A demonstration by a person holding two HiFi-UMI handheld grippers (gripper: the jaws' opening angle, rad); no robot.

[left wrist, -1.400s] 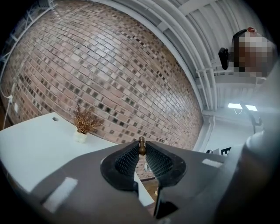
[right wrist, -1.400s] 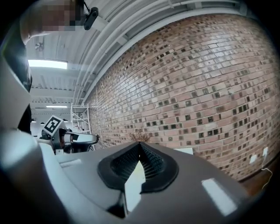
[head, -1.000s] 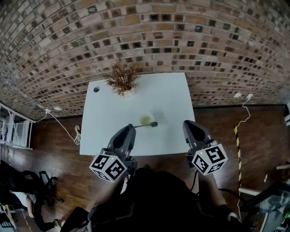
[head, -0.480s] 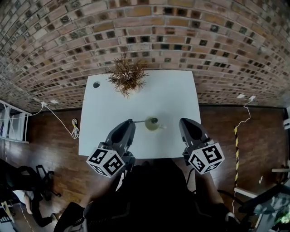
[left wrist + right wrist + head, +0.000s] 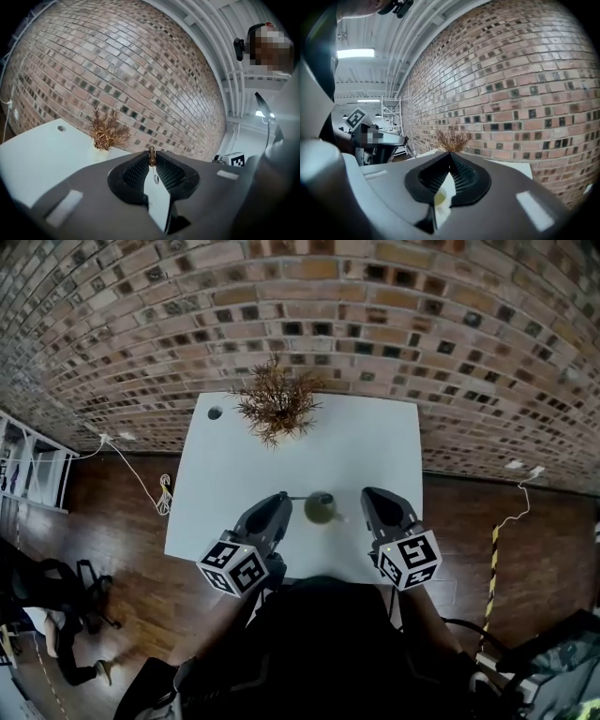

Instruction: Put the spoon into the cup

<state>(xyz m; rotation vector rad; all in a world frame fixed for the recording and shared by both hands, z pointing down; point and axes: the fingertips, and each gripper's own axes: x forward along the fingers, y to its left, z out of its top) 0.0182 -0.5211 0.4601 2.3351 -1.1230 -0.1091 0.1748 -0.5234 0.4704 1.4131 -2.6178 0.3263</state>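
Observation:
A small yellowish cup (image 5: 321, 509) stands near the middle of the white table (image 5: 234, 484). My left gripper (image 5: 280, 499) is shut on the brown knobbed end of the spoon (image 5: 298, 496). The thin handle runs right to the cup, and its bowl end lies at the cup's mouth; I cannot tell how deep it sits. In the left gripper view the spoon's knob (image 5: 151, 157) sticks up between the closed tips of the left gripper (image 5: 151, 161). My right gripper (image 5: 367, 497) hovers just right of the cup, jaws together and empty. In the right gripper view, the cup (image 5: 436, 199) shows below the right gripper (image 5: 450, 154).
A dried brown plant (image 5: 277, 406) in a white pot stands at the table's far edge against the brick wall (image 5: 309, 315). A round cable hole (image 5: 215, 412) is at the far left corner. White cables (image 5: 155, 493) lie on the wooden floor at the left.
Both grippers have come down and closer to the table. The spoon's bowl end, earlier over the cup's right rim, now sits at the cup's mouth. The right gripper has closed in beside the cup.

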